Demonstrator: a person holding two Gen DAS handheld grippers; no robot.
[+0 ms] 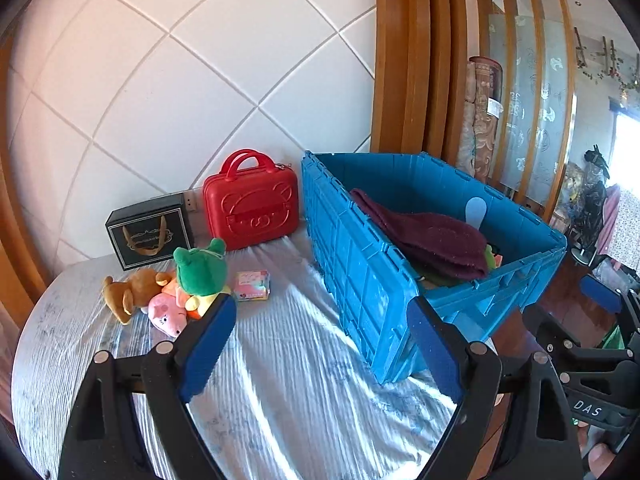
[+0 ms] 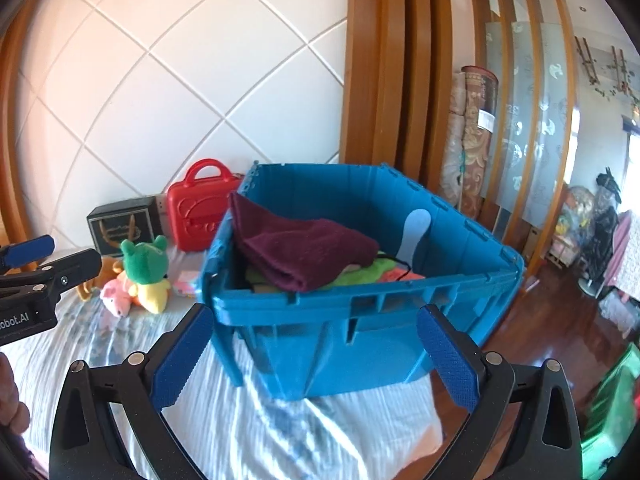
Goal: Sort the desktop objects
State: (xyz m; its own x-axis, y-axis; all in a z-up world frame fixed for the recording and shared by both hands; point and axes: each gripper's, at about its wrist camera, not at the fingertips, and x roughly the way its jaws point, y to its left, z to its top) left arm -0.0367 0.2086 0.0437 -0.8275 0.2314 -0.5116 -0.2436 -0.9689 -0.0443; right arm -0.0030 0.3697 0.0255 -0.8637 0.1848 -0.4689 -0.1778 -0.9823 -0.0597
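A blue crate (image 1: 360,276) (image 2: 360,336) stands on the table's right side, holding a maroon cloth (image 1: 432,236) (image 2: 304,248) over green and orange cloths. Left of it lie plush toys: a green frog (image 1: 200,268) (image 2: 144,260), a brown bear (image 1: 132,292) and a pink pig (image 1: 166,314) (image 2: 116,294). A small pink packet (image 1: 252,286) lies beside them. My left gripper (image 1: 324,344) is open and empty above the tablecloth. My right gripper (image 2: 320,352) is open and empty, facing the crate's near wall.
A red carry case (image 1: 252,204) (image 2: 200,208) and a black gift box (image 1: 150,230) (image 2: 124,226) stand against the tiled wall. The light striped tablecloth (image 1: 280,380) covers the table. Wooden frame, rolled rugs and a wooden floor lie to the right.
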